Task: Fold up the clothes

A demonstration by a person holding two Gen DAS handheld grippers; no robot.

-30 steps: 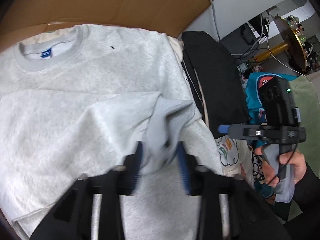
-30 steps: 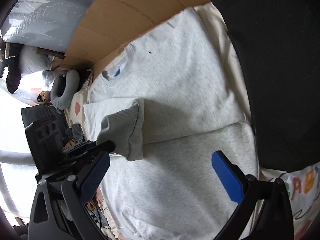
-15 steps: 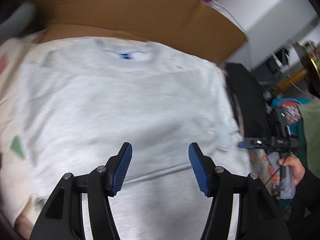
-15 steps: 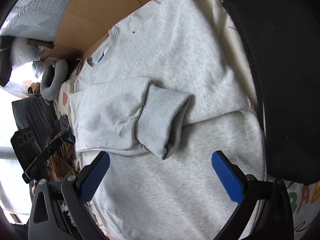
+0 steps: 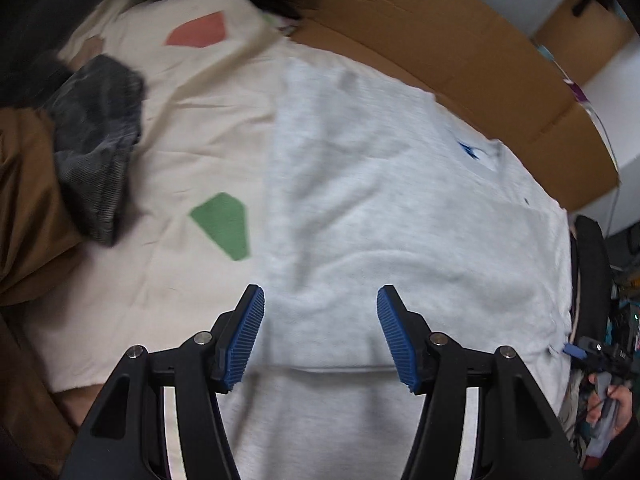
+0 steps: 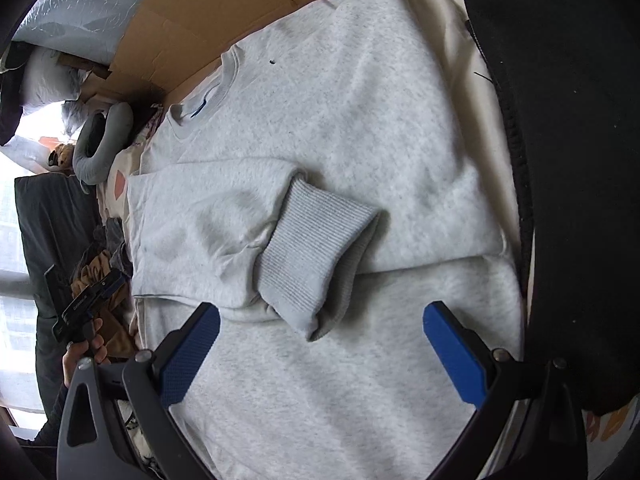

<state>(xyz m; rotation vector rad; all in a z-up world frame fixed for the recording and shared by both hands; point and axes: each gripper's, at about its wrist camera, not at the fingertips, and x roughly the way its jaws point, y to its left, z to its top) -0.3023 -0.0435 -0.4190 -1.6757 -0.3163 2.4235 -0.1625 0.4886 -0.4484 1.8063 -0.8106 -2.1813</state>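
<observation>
The grey sweatshirt lies flat on the bed sheet, one sleeve folded across its body. Left gripper hangs over its left edge, jaws released and empty. Right gripper, also released, is nearer the cuff.

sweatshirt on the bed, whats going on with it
A person with a handheld gripper in each hand is folding a light grey sweatshirt spread flat on a cream sheet. One sleeve is already folded across the chest, its ribbed cuff lying on top. Both grippers are empty: the left gripper hangs with jaws open over the sweatshirt's side edge, and the right gripper hovers open just below the cuff. Other clothes are piled beside the sheet.
</observation>
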